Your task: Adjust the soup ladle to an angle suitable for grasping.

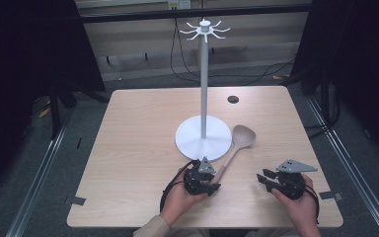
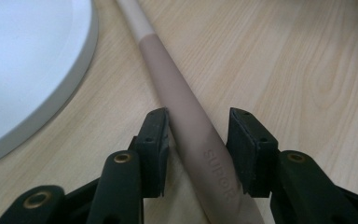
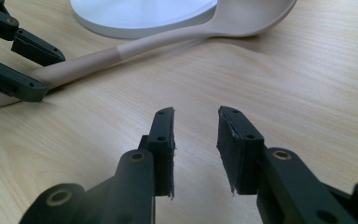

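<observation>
Beige spoon handle [image 2: 186, 116] lies between left gripper [image 2: 198, 140] fingers [image 2: 153, 140].

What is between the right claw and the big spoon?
Just bare wooden table. In the right gripper view, the right claw has nothing between it and the spoon.

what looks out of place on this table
The spoon lies flat on the table, its bowl against the white stand's base, not hung from the hooks up top. Nothing looks spilled or broken.
</observation>
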`<state>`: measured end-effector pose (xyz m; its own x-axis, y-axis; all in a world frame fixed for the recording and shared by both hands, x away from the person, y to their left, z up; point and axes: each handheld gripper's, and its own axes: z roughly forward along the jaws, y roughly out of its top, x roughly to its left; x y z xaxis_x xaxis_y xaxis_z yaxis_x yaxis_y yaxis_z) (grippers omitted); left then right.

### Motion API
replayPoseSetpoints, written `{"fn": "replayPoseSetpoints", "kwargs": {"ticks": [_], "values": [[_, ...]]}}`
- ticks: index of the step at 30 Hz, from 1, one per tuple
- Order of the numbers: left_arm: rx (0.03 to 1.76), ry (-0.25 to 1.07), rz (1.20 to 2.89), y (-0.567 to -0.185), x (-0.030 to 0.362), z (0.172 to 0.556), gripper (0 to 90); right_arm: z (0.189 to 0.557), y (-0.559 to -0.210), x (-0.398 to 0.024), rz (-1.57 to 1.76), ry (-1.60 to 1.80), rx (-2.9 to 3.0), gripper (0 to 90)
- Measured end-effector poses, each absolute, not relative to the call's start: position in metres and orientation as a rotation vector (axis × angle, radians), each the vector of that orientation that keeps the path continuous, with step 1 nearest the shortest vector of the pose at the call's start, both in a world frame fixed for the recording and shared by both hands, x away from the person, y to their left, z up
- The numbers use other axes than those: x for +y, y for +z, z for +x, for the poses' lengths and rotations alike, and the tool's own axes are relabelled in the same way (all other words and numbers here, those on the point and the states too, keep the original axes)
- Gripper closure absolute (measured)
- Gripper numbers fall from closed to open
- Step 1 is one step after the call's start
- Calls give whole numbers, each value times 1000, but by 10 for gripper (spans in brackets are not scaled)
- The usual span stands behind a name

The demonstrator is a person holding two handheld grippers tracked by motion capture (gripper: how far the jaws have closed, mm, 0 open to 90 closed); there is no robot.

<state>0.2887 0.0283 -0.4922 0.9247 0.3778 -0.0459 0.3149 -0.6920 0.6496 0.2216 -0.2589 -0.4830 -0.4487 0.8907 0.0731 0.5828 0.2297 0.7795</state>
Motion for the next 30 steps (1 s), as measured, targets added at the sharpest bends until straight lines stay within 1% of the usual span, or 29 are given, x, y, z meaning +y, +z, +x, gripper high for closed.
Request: {"fn": "replayPoseSetpoints", "kwargs": {"ticks": [1, 2, 4, 7, 9, 10, 13, 16, 24, 30], "values": [[521, 112, 2357, -492, 30, 288, 604, 222, -483, -259, 1360, 1086, 2118, 672], [485, 124, 2397, -490, 33, 290, 614, 222, -483, -259, 1364, 1086, 2115, 672], [505, 100, 2383, -489, 37, 290, 631, 222, -482, -260, 1356, 1097, 2117, 670], [486, 110, 2408, -486, 47, 289, 665, 223, -480, -260, 1350, 1112, 2112, 653], [494, 104, 2379, -487, 50, 288, 674, 224, -480, -259, 1357, 1119, 2109, 643], [482, 88, 2390, -487, 56, 287, 676, 226, -478, -258, 1348, 1129, 2110, 643], [483, 62, 2366, -487, 61, 282, 679, 229, -474, -254, 1327, 1148, 2114, 640], [456, 44, 2385, -486, 65, 276, 679, 232, -469, -249, 1305, 1168, 2118, 639], [367, 24, 2390, -486, 64, 259, 679, 243, -460, -223, 1223, 1216, 2164, 630], [304, 6, 2401, -485, 59, 255, 680, 246, -460, -216, 1206, 1218, 2179, 629]]}}
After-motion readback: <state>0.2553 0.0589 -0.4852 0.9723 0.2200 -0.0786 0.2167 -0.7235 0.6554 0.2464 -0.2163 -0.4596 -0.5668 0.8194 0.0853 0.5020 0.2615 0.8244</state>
